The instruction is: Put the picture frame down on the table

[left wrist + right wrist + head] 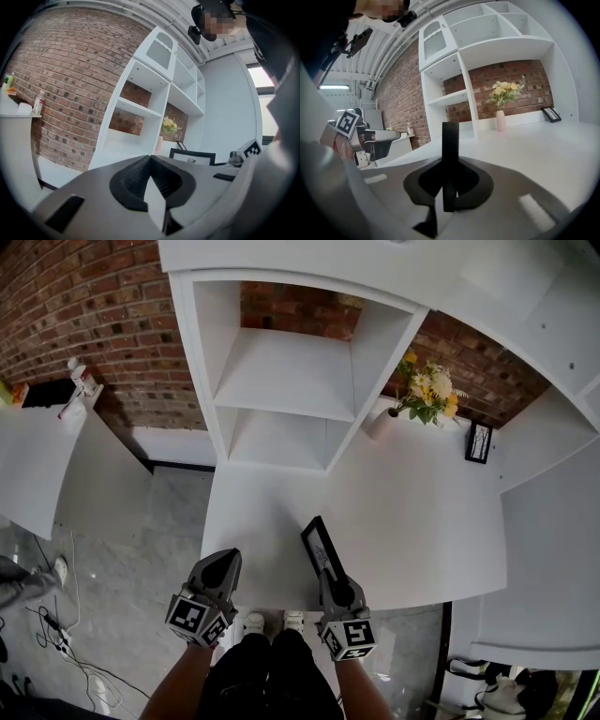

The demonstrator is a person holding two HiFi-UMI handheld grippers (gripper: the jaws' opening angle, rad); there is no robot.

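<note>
A black picture frame (318,544) stands on edge over the white table (422,512), near its front edge. My right gripper (330,577) is shut on the frame's near end. In the right gripper view the frame (450,140) shows edge-on as a dark upright strip between the jaws of the right gripper (450,161). Whether the frame touches the table I cannot tell. My left gripper (224,561) hovers at the table's front left corner, shut and empty. In the left gripper view the left gripper (150,159) has its tips together, and the frame (192,157) appears to its right.
A white shelf unit (291,381) stands at the back of the table. To its right are a vase of yellow flowers (424,392) and a small black frame (479,442) against the brick wall. A second white table (37,465) with a bottle (79,382) stands at the left.
</note>
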